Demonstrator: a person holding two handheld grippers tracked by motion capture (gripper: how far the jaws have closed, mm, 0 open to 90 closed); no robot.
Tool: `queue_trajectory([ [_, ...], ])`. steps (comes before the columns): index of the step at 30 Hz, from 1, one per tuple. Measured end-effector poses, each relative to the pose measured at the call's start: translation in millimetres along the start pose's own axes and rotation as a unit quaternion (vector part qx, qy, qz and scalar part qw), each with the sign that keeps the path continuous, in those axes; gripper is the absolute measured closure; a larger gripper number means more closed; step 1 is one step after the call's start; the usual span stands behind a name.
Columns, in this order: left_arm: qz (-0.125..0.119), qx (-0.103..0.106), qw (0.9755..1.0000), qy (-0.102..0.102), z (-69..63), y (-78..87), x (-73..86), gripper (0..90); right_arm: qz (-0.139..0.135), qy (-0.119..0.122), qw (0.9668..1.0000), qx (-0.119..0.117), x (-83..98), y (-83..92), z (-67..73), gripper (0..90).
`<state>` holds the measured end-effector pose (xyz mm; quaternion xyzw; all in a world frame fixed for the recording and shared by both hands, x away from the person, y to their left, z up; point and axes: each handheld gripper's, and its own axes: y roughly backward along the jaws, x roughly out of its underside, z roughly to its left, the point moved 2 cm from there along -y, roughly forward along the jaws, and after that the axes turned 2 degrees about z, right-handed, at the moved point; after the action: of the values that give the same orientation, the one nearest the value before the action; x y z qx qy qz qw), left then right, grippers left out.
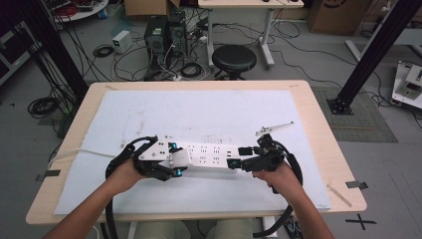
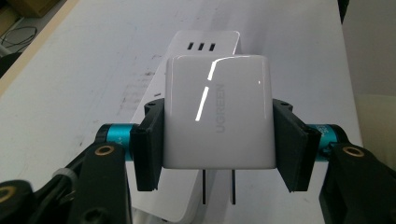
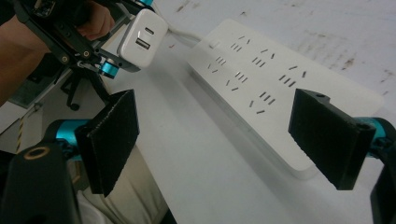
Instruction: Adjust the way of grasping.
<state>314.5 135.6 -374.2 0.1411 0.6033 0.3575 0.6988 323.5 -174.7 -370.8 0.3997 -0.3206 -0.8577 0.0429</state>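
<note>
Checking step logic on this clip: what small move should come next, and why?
Probably lower the white charger onto the power strip. The left hand-held gripper clamps it with its prongs bare above the strip, while the right hand-held gripper waits open by the strip's end.

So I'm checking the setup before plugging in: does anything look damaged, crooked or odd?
Nothing looks damaged. The left gripper holds the white charger squarely, prongs straight. The power strip lies flat on the white mat, which has some dark scuff marks.

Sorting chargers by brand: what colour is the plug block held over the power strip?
White and glossy, the charger carries grey UGREEN lettering; the left gripper view shows it best.
</note>
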Motion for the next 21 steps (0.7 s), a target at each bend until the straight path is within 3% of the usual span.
queue_trajectory([
  [9,-0.001,0.014,0.9998,-0.012,-4.1,-14.5,-4.0,42.6,0.017,-0.023,0.9995,-0.017,-7.0,-12.4,1.8,16.5],
  [14,-0.006,0.017,0.9996,-0.020,-6.1,-22.5,-7.4,42.6,0.030,-0.064,0.9967,-0.038,-8.5,-21.7,-1.5,16.5],
  [21,-0.011,0.023,0.9992,-0.031,-9.0,-32.3,-13.0,42.6,0.045,-0.085,0.9941,-0.051,-11.0,-33.3,-0.9,16.5],
])
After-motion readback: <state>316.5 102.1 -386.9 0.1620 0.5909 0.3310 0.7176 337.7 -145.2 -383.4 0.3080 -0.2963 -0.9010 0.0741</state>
